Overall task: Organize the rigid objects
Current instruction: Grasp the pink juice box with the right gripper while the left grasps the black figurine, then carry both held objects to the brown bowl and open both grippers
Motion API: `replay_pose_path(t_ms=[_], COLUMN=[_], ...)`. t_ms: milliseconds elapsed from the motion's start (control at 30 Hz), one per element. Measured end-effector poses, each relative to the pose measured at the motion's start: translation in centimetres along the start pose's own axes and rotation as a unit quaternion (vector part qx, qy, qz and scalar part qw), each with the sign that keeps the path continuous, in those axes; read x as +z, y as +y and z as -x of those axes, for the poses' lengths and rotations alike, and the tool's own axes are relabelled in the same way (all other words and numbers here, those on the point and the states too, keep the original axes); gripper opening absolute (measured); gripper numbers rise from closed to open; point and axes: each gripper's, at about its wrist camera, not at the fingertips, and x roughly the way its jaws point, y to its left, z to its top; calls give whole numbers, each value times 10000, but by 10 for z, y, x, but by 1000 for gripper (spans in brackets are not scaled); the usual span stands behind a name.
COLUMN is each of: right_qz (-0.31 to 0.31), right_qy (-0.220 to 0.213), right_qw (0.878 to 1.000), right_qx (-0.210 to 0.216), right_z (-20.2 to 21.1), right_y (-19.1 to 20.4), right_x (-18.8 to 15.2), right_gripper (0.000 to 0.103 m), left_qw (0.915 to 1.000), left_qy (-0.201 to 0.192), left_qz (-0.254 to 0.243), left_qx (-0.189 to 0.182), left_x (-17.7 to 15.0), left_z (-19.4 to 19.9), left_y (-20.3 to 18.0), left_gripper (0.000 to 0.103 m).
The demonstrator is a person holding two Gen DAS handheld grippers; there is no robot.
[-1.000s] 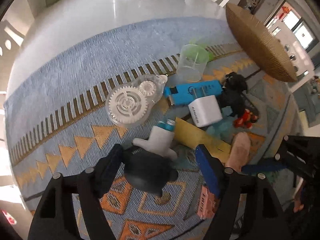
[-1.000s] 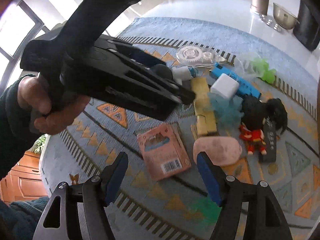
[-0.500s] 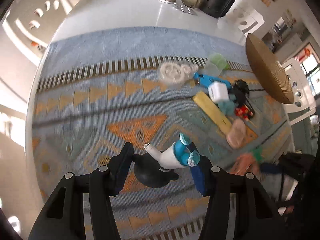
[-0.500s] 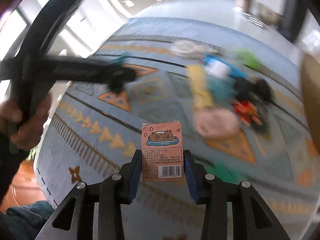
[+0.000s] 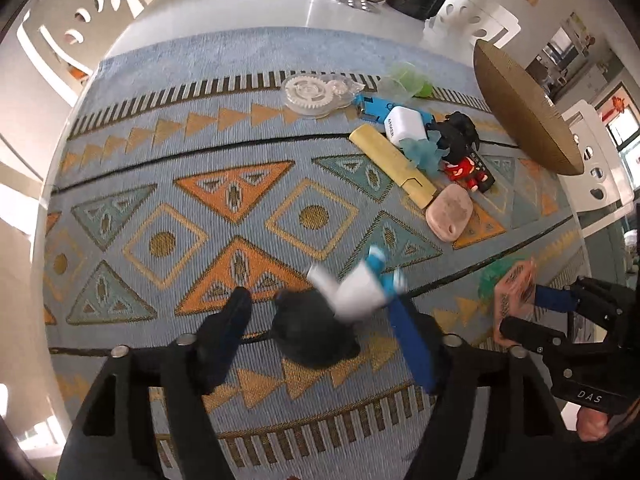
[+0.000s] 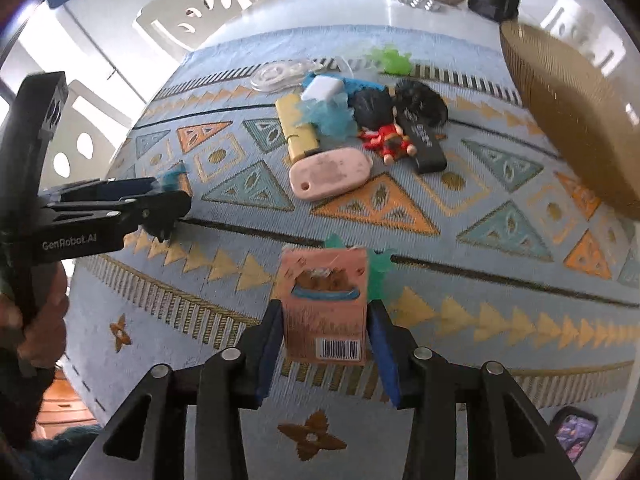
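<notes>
The patterned rug (image 6: 460, 216) bears a cluster of small items near its far edge, beside a woven basket (image 6: 568, 120). The right gripper (image 6: 326, 320) pinches an upright pink carton (image 6: 324, 300). The left gripper (image 5: 320, 320), jaws just widened, stands spread around a blurred white-and-blue figurine on a black base (image 5: 316, 332), pads apart from it.

Both handheld tools are built of matte black angular frames with triangular cut-outs and round silver screw heads at the joints, and each finger ends in a flat blue pad. The left gripper (image 5: 320, 344) carries white "GenRobot.AI" lettering along its side, while the right gripper (image 6: 326, 344) shows "DAS" in white on its body. The person's left hand (image 6: 34, 320) emerges from a dark teal knitted sleeve (image 6: 60, 446).
</notes>
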Motion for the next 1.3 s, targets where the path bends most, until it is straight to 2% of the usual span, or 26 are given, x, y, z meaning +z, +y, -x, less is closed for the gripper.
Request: replay_pose_path(t_ms=[100, 200, 367, 400, 433, 567, 700, 800, 933, 1000, 1033, 1100, 1200, 1300], right_qz=[-71, 30, 483, 510, 486, 323, 98, -60, -1, 29, 45, 76, -44, -187], right_qy=[-16, 14, 159, 206, 226, 237, 247, 192, 119, 24, 41, 34, -169, -350], right_qw=[9997, 9996, 9982, 9979, 9976, 9980, 9978, 9986, 9999, 10000, 10000, 9999, 9997, 9990], right_qx=[215, 296, 302, 352, 428, 481, 599, 498, 83, 62, -22, -97, 161, 188], right_z=[12, 9, 8, 8, 9, 16, 14, 13, 15, 20, 21, 21, 34, 52], right_y=[-3, 2, 9, 8, 5, -7, -8, -8, -6, 0, 3, 8, 3, -10], right_x=[-7, -6, -5, -5, -6, -11, -8, -7, -5, -5, -5, -7, -7, -2], right_gripper=[52, 61, 63, 63, 63, 63, 63, 63, 63, 48, 34, 26, 4, 3], left_qw=[9998, 9997, 9990, 9989, 9987, 9990, 9996, 9997, 9999, 9999, 9999, 9997, 9998, 9999], left_qy=[163, 179, 193, 159, 131, 17, -6, 23, 27, 29, 15, -21, -95, -12], left_qz=[77, -125, -404, -442, -481, -449, -263, -192, -96, -82, -96, -114, -43, 107], left_qx=[-116, -88, 18, 63, 54, 80, 143, 142, 58, 75, 119, 193, 161, 15], left_x=[-3, -4, 3, 6, 7, 8, 6, 2, 1, 1, 0, -2, -3, -4], left_z=[-10, -10, -17, -18, -18, -12, -7, -7, -11, -11, -11, -10, -9, -12], left_y=[0, -6, -15, -17, -18, -22, -22, -18, -17, -17, -19, -22, -25, -18], left_gripper=[70, 70, 68, 65, 45, 37, 37, 37, 38, 38, 38, 38, 37, 38])
